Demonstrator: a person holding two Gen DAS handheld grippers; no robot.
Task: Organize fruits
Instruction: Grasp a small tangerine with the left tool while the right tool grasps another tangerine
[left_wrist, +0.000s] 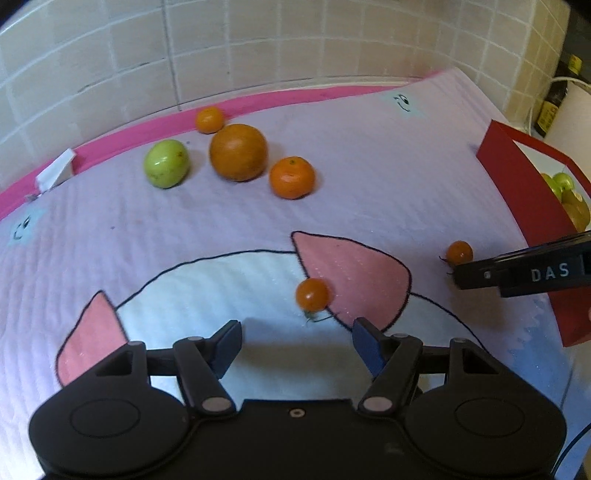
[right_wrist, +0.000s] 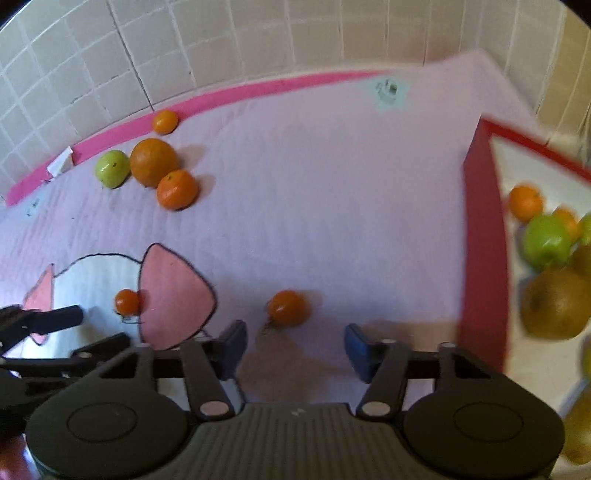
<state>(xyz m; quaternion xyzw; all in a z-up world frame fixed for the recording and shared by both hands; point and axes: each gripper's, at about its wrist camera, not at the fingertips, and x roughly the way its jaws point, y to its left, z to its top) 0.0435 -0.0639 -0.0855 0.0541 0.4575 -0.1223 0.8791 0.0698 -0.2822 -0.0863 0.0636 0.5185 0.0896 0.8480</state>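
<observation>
Right gripper (right_wrist: 295, 345) jaws apart, empty; small round orange cherry tomato (right_wrist: 289, 307) lies just beyond, centred. Left gripper (left_wrist: 297, 341) wide, empty; second small orange tomato (left_wrist: 312, 294) just ahead.

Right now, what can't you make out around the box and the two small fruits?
- Red box: left wrist view, cut by the frame edge; contents mostly hidden by its wall.
- Box fruit: right wrist view, blurred, cut off.
- Right small fruit: left wrist view, right gripper partly covers it.

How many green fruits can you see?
3, perhaps more hidden: one on the mat beside the big orange, at; two in the red box, at and its right edge.
</observation>
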